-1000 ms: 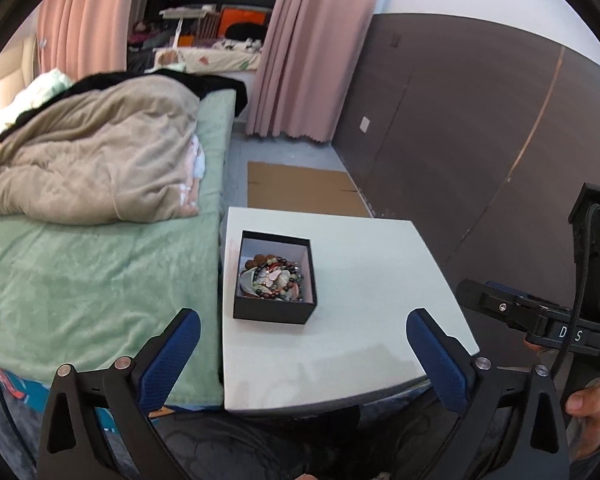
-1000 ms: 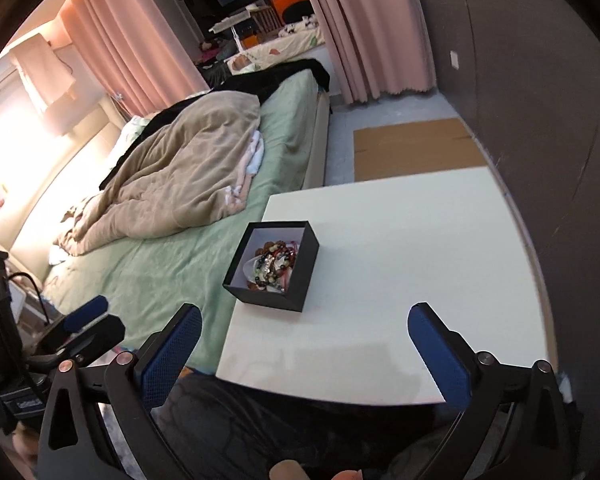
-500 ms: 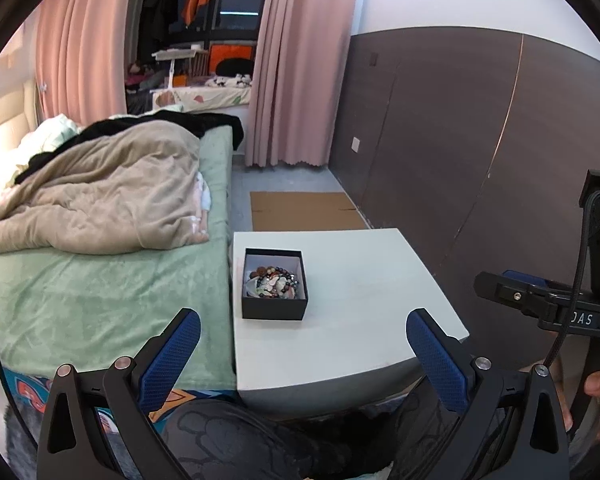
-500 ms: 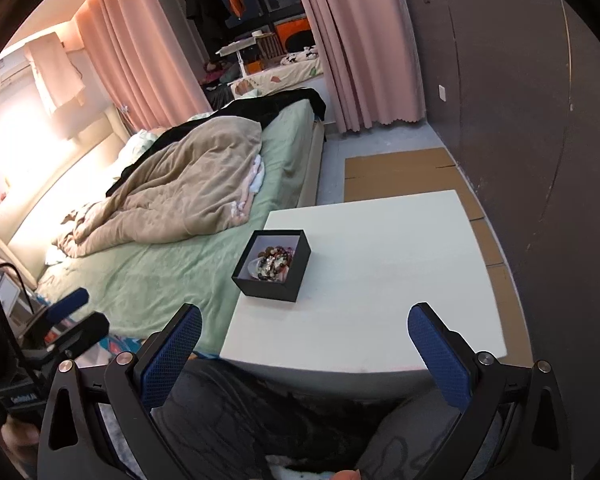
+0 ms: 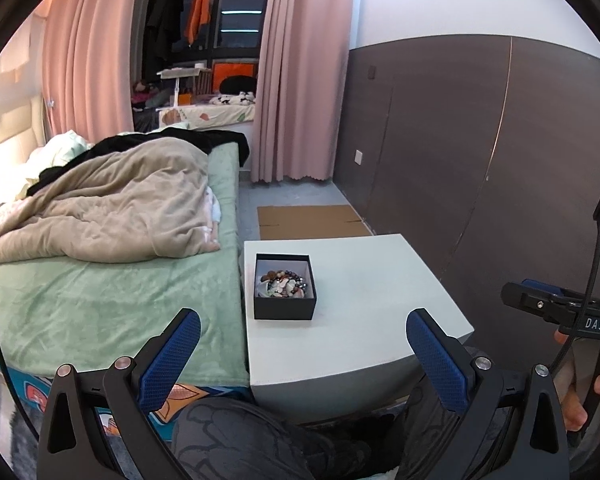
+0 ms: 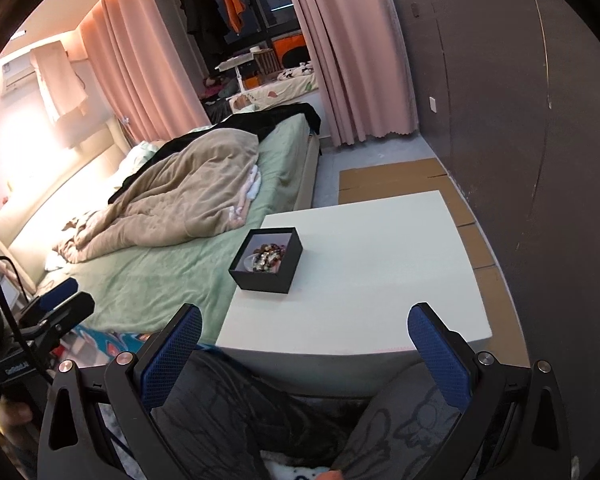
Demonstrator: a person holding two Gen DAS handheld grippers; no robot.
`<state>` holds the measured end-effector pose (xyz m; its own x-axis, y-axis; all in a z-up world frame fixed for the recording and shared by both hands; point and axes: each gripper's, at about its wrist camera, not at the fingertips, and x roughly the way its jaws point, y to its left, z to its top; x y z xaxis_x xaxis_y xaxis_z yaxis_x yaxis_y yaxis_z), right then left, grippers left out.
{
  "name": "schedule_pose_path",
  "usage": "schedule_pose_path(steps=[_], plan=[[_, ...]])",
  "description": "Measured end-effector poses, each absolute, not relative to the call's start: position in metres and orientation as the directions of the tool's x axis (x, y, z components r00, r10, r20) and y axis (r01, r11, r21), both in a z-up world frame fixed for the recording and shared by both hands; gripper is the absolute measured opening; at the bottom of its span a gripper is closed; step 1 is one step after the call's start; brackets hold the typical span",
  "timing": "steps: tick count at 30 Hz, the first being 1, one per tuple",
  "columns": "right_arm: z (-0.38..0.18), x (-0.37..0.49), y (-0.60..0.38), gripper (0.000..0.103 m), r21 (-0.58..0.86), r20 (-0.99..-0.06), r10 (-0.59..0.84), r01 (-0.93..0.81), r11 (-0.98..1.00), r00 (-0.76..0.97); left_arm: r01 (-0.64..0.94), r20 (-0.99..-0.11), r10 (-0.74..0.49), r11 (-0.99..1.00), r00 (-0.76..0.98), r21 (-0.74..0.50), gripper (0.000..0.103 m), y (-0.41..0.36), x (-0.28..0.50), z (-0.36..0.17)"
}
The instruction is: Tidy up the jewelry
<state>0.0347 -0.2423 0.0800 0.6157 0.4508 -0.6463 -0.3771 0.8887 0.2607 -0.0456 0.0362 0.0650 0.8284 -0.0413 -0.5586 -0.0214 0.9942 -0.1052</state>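
A small black box [image 5: 285, 294] [image 6: 266, 260] holding a tangle of beaded jewelry [image 5: 286, 283] [image 6: 269, 258] sits on the left part of a white table [image 5: 364, 280] [image 6: 380, 264]. My left gripper [image 5: 304, 356] hangs open short of the table's near edge, above the person's lap, with nothing between its blue pads [image 5: 170, 362]. My right gripper [image 6: 306, 354] is open too, empty, and also held back from the table's near edge. Each gripper shows at the edge of the other's view: the right one [image 5: 556, 308], the left one [image 6: 52, 312].
A bed [image 5: 100, 288] with a green sheet and a beige blanket [image 5: 112, 208] runs along the table's left side. A dark panelled wall [image 5: 480, 152] stands to the right. Flat cardboard [image 5: 308, 222] lies on the floor beyond the table. Pink curtains [image 5: 300, 80] hang at the back.
Both grippers have drawn back and up from the table, so the box and table look smaller and farther away. Both stay open and empty.
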Motion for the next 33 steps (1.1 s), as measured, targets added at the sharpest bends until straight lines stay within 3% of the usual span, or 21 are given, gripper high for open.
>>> schedule_pose_path(steps=[33], plan=[[0.074, 0.029, -0.238, 0.103, 0.276, -0.644, 0.463, -0.380, 0.883, 0.609, -0.026, -0.567, -0.051, 0.991, 0.822, -0.128, 0.103, 0.046, -0.049, 0.054]])
